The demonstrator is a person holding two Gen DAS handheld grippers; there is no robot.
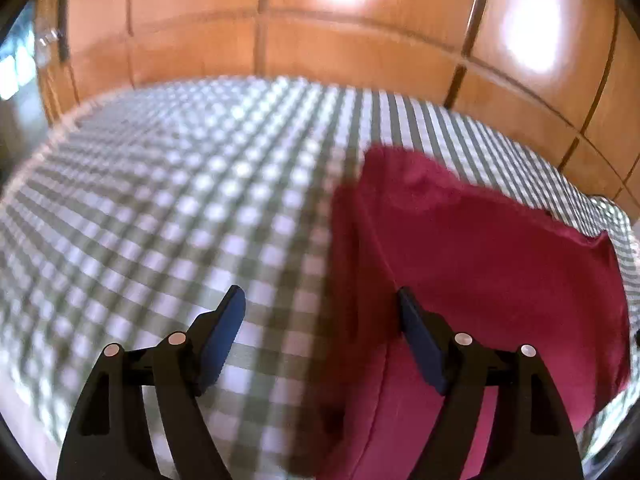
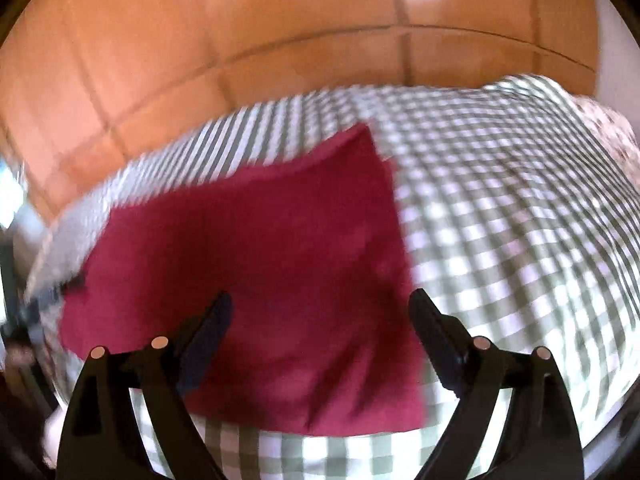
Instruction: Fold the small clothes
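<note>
the dark red cloth (image 2: 256, 280) is lying flat, folded square, on the checked sheet (image 2: 500, 220), under the right gripper (image 2: 320, 312) and the left gripper (image 1: 322, 304), both gaping wide, holding nothing.

Left tool (image 1: 320, 300): black arms, blue pads, jaws wide apart, nothing between them; pointing down over the bed. Checked bedcover (image 1: 180, 208): green and white, fills the centre. Red garment (image 1: 480, 264): lies flat at 4 o'clock, its left edge under the right pad. Wooden panelled wall (image 1: 320, 32): at 12 o'clock, blurred
</note>
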